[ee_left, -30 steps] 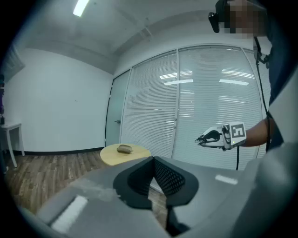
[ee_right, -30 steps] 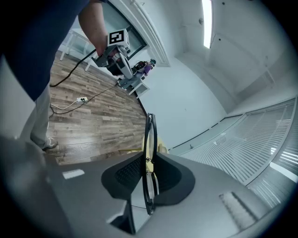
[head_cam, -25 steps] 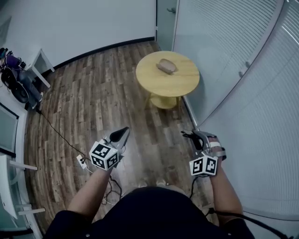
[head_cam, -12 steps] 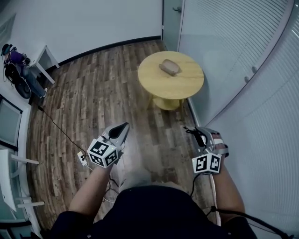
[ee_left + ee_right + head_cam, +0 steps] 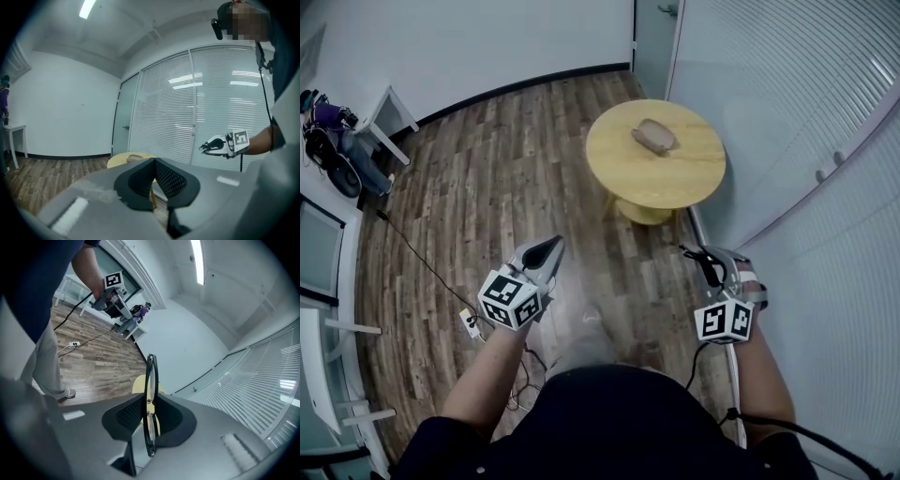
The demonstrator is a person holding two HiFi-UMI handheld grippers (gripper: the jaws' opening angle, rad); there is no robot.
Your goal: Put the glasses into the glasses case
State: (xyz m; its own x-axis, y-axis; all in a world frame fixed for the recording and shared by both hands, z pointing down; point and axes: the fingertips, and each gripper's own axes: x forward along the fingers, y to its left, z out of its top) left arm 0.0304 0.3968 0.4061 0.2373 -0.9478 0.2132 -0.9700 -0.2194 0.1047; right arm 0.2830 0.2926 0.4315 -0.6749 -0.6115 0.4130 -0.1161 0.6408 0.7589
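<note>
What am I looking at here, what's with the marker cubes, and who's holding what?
No robot: a person carries hand-held tongs in each hand, each bearing a marker cube. The head view comes from a camera on the person's head, looking down; the two gripper views come from cameras riding on each pair of tongs. The left tongs are shut and empty. The right tongs are clamped on thin black-framed glasses. Ahead stands a round light wooden table with a tan oval case lying on it.

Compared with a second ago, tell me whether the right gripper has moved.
Yes: the right gripper is nearer the round table than before.
</note>
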